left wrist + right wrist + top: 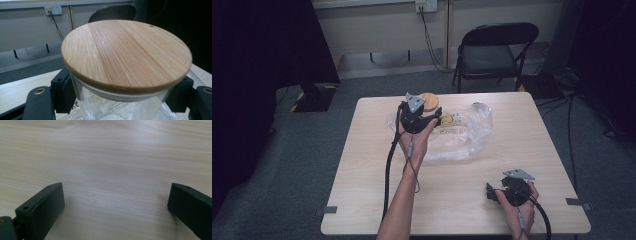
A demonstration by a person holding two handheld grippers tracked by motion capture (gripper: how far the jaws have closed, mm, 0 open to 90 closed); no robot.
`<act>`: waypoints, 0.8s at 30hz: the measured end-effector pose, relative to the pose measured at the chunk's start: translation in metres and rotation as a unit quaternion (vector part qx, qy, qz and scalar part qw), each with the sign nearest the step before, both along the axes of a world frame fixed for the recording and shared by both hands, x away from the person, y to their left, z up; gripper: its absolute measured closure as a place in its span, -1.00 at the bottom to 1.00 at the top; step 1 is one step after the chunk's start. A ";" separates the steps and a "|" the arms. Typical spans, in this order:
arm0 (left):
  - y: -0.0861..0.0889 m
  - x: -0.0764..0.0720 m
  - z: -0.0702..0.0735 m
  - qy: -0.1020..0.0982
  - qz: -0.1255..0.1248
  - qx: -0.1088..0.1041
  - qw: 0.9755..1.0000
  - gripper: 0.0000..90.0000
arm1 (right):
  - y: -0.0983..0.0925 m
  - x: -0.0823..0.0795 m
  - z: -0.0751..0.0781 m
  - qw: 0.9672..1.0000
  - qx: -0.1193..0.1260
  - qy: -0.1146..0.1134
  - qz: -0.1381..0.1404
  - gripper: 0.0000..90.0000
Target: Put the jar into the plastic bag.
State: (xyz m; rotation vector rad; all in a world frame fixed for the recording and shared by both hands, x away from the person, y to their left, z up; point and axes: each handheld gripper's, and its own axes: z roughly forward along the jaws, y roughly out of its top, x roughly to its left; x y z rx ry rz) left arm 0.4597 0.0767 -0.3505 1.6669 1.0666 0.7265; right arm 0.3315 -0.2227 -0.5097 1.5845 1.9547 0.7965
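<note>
A: Glass jar [117, 105] with bamboo lid [125, 53] sits pinched in the left gripper [424, 119], far side of the table [362, 200], over a clear plastic bag [467, 137].

B: Tips?

A: Keep it upright, grip below the lid, don't knock it loose.

B: Contents?

A: Jar looks empty; bag holds something yellow, unclear what. Right gripper [115, 205] spread wide over bare wood, holding nothing.

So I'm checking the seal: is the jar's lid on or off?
On: the wooden lid sits flat across the glass jar mouth.
</note>
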 end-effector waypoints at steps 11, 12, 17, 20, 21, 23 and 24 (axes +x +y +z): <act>-0.010 0.014 -0.020 0.012 0.004 0.017 1.000 -0.44 | 0.000 0.000 0.000 1.000 0.000 0.000 0.000 -1.00; -0.010 0.015 -0.021 0.012 0.007 0.020 1.000 -0.44 | 0.000 0.000 0.000 1.000 0.000 0.000 0.000 -1.00; -0.011 0.020 -0.031 0.021 0.007 0.021 1.000 -0.44 | 0.000 0.000 0.000 1.000 0.000 0.000 0.000 -1.00; -0.012 0.023 -0.037 0.027 0.009 0.023 0.999 -0.44 | 0.000 0.000 0.000 1.000 0.000 0.000 0.000 -1.00; -0.013 0.024 -0.039 0.029 0.008 0.024 0.999 -0.44 | 0.000 0.000 0.000 1.000 0.000 0.000 0.000 -1.00; -0.013 0.025 -0.042 0.033 0.009 0.027 0.999 -0.44 | 0.000 0.000 0.000 1.000 0.000 0.000 0.000 -1.00; -0.014 0.026 -0.044 0.035 0.009 0.028 0.999 -0.44 | 0.000 0.000 0.000 1.000 0.000 0.000 0.000 -1.00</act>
